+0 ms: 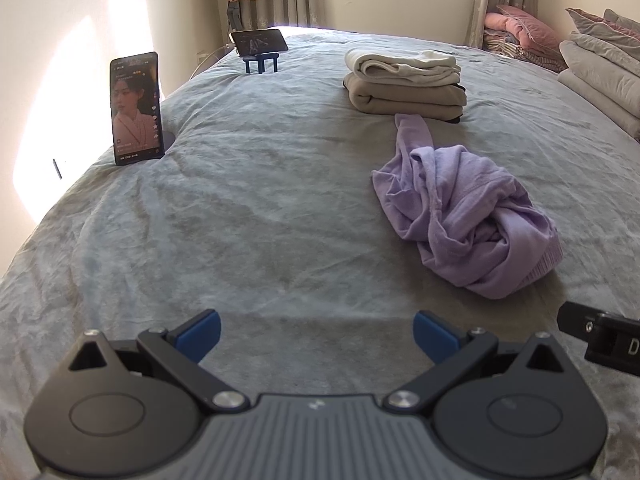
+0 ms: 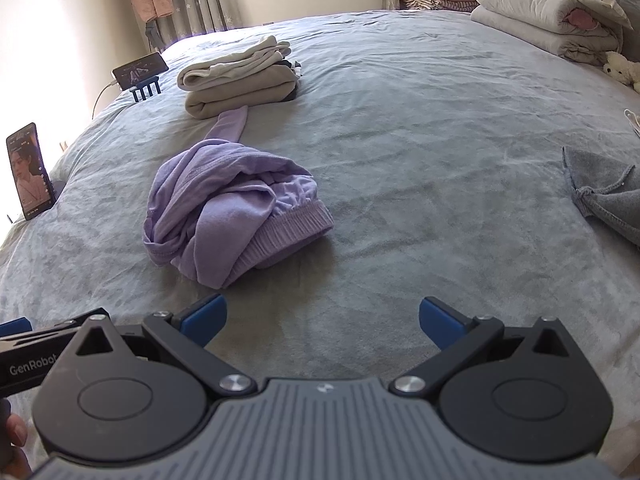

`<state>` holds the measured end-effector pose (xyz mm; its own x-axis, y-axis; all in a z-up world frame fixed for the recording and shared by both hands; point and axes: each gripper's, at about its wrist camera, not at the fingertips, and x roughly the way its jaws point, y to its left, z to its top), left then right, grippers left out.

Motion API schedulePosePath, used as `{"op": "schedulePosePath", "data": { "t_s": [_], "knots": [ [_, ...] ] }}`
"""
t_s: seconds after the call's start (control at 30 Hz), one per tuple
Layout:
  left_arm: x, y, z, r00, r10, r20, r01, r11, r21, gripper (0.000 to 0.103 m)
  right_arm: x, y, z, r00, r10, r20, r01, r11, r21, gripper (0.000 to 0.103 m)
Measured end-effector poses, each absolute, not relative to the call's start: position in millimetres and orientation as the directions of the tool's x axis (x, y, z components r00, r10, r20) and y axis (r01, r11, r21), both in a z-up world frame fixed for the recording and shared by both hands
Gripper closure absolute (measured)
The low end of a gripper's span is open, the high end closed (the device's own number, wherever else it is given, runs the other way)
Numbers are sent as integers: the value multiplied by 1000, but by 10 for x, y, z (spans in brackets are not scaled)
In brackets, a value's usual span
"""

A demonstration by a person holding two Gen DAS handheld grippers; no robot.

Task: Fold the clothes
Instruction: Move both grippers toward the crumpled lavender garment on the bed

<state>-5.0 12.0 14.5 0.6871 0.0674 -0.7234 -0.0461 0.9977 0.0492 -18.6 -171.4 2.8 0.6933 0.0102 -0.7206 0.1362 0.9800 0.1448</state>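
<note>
Both grippers, left (image 1: 316,336) and right (image 2: 322,322), are hovering wide open, holding nothing. Purple sweater (image 2: 228,208) is lying bunched at eleven o'clock (right view) — grabbing one layer risks dragging the tangle.

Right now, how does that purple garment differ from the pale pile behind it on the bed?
The purple garment lies crumpled in a loose heap; the pale pile is folded flat and stacked in layers. The purple garment is one lilac piece with a ribbed hem showing; the pale pile holds several cream and beige pieces. One purple sleeve reaches to the pile's edge. Both rest on the grey bedspread, untouched by either gripper.
</note>
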Motion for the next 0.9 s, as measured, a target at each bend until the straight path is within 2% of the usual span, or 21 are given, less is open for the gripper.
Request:
{"op": "schedulePosePath", "data": {
  "t_s": [0.37,0.6,0.77,0.9],
  "knots": [
    [-7,129,104,681,87,-727,-56,996,67,0,-154,-1689,-1,691,6,-723,137,981,139,0],
    [56,130,62,690,76,-719,-51,997,56,0,-107,-1734,-21,716,55,-696,107,976,188,0],
    [175,134,-50,671,78,-737,-48,997,61,0,5,-1716,18,752,31,-658,78,988,136,0],
    [264,139,-144,649,82,-757,-39,996,74,0,187,-1810,-48,718,15,-696,84,991,107,0]
  ]
}}
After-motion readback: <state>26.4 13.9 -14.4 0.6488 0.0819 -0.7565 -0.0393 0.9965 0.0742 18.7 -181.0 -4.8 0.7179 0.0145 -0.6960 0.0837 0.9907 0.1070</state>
